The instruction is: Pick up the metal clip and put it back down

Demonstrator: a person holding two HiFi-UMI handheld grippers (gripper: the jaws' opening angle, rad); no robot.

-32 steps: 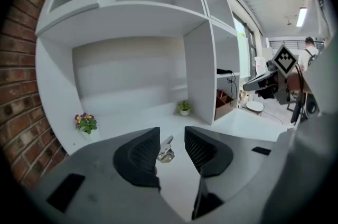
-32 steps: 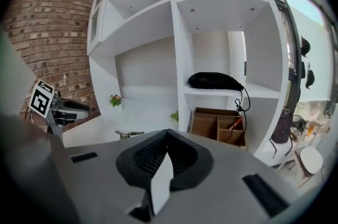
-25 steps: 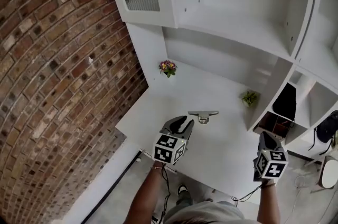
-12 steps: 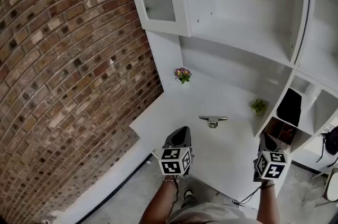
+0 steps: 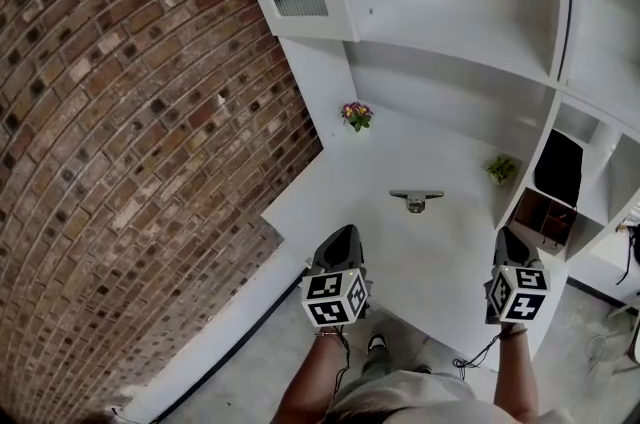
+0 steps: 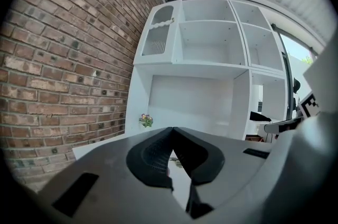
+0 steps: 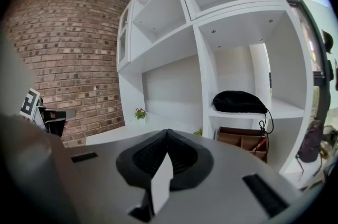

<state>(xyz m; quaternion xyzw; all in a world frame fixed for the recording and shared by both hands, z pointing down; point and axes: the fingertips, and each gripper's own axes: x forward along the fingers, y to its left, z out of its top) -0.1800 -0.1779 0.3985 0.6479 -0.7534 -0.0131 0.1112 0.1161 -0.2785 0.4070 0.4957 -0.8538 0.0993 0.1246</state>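
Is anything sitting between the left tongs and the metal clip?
Nothing visible. Only bare white desk lies between the left tongs, whose jaws have just closed empty, and the metal clip farther in.

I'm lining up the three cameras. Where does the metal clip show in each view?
Head view: the metal clip lies mid-frame on the white desktop.
Left gripper view: only a sliver, low centre, seen through the gap under the closed fingers.
Right gripper view: not in it.
Shared landmark: the small flower pot at the desktop's back corner.
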